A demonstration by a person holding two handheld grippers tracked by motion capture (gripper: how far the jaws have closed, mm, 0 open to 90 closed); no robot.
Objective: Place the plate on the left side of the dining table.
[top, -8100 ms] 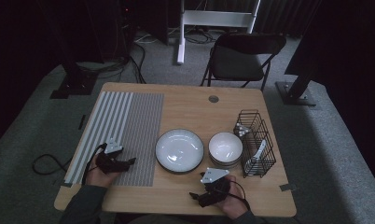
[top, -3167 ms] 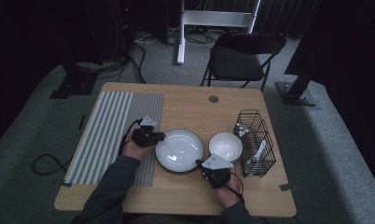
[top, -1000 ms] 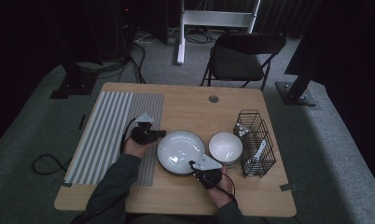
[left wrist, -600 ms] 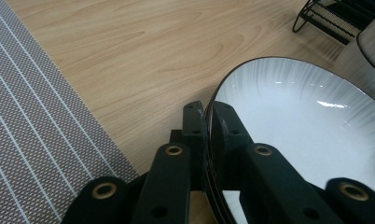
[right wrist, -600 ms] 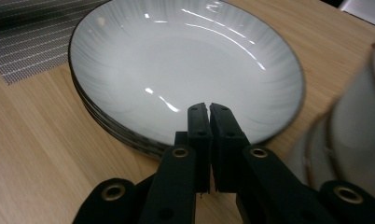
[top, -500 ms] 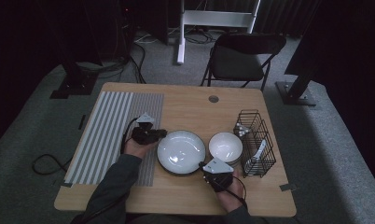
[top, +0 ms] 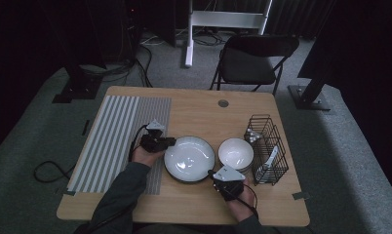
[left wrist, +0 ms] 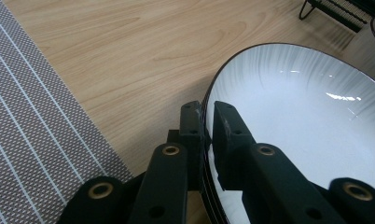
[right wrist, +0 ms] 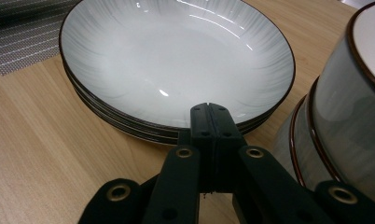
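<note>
Stack of plates [top: 189,158] as landmark. Bare tabletop [top: 199,109] beyond it lies free. Right of it, the bowls [top: 235,153] stand close, with the wire basket [top: 266,148] behind them. Left, the flat striped mat [top: 121,134] obstructs nothing.

Black left gripper [top: 170,142] and right gripper [top: 211,172] with brass-ringed screw holes, trailing cables, dark green-grey sleeves.

A dark lab or studio: black curtains and stand bases surround the table [top: 194,105], cables and a folding chair [top: 255,56] behind it.
</note>
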